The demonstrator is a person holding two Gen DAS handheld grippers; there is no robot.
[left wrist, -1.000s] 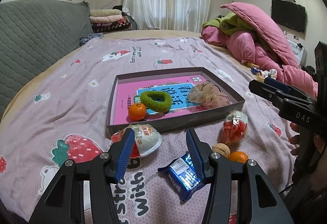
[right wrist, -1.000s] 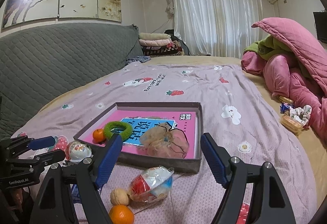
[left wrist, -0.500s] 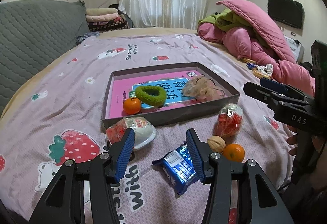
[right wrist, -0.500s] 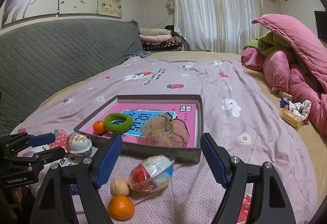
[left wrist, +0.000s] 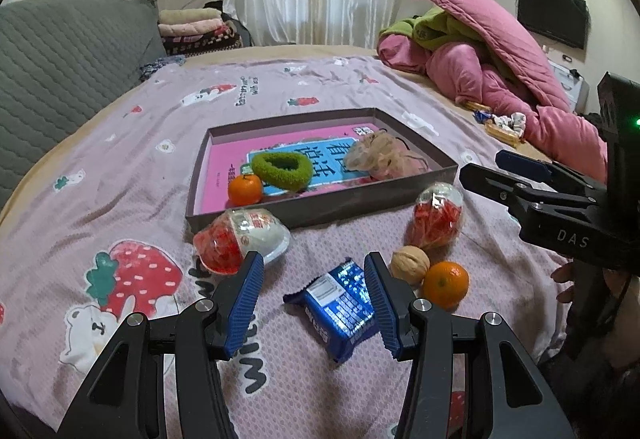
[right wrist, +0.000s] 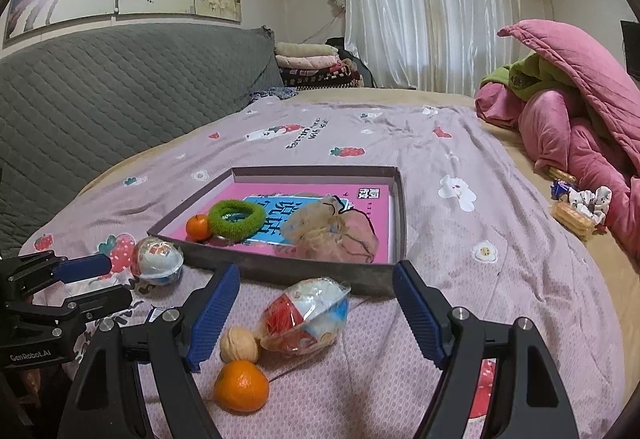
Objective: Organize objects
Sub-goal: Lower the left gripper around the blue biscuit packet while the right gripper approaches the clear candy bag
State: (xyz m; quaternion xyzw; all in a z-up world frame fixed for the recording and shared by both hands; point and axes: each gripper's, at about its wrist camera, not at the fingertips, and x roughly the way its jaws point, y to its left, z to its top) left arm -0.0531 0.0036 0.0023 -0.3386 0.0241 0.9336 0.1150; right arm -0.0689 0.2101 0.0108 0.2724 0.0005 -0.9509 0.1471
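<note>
A shallow grey box on the bed holds a pink book, a green hair tie, a small orange and a beige mesh pouch. In front of it lie a blue snack packet, a walnut, an orange and two wrapped candy balls. My left gripper is open, the packet just beyond its right finger. My right gripper is open around the nearer candy ball.
A grey quilted headboard runs along the left. A pink and green duvet heap lies at the right, with small snacks beside it. Folded blankets are stacked at the far end.
Both grippers have drawn back and risen a little, so the box and loose items look farther away. Both stay open and nothing on the bed has moved.
</note>
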